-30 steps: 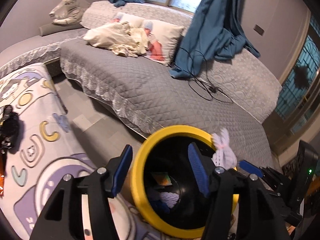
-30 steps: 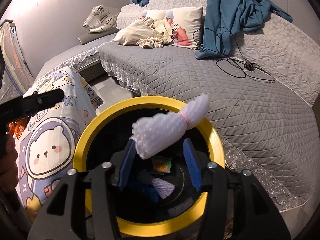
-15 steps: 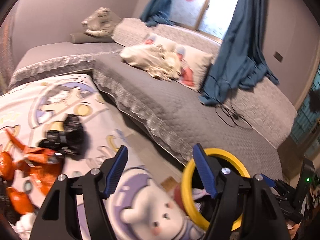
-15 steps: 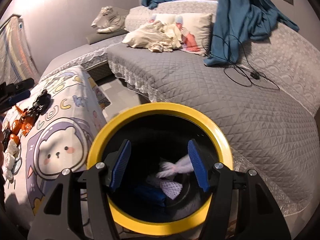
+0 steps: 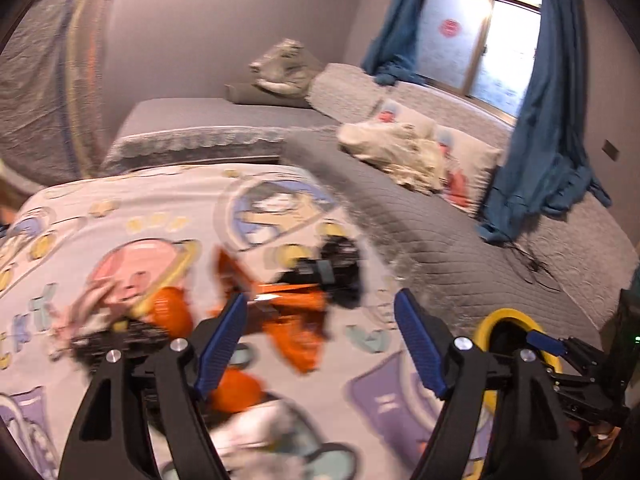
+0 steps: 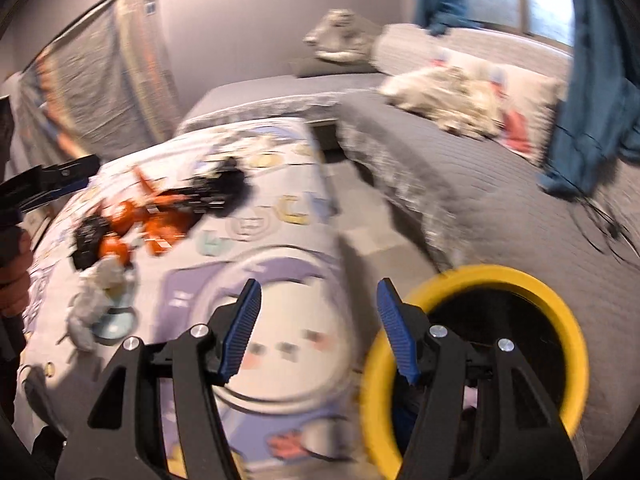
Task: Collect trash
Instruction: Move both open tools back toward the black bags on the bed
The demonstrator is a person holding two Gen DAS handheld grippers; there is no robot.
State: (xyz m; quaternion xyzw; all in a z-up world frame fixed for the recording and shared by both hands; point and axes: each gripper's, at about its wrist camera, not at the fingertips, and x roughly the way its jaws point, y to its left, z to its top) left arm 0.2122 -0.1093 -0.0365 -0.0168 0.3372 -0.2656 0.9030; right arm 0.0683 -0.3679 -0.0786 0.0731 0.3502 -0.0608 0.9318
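My left gripper (image 5: 320, 308) hangs over the cartoon-print blanket (image 5: 132, 216), its jaws opening with nothing between them. Just beyond its tips lies a blurred pile of trash: orange wrappers (image 5: 296, 320), a black item (image 5: 336, 272) and a white crumpled piece (image 5: 256, 428). My right gripper (image 6: 319, 292) is open and empty, above the blanket (image 6: 280, 304) beside the yellow-rimmed black bin (image 6: 560, 320). The same pile sits up and left of it: orange wrappers (image 6: 160, 216), black item (image 6: 220, 188), white piece (image 6: 100, 292). The bin (image 5: 508, 316) shows at the lower right of the left wrist view.
A grey quilted bed (image 5: 460, 240) with pillows and a cream cloth (image 5: 400, 152) curves behind. Blue curtains (image 5: 544, 152) hang by the window and a black cable (image 5: 532, 264) lies on the quilt. A strip of floor (image 6: 372, 232) separates blanket and bed. A hand (image 6: 16, 272) shows at far left.
Both grippers swung left from over the bin toward the blanket and the trash pile. The right gripper let go of the white foam net, which dropped into the bin. The left jaws spread wider.
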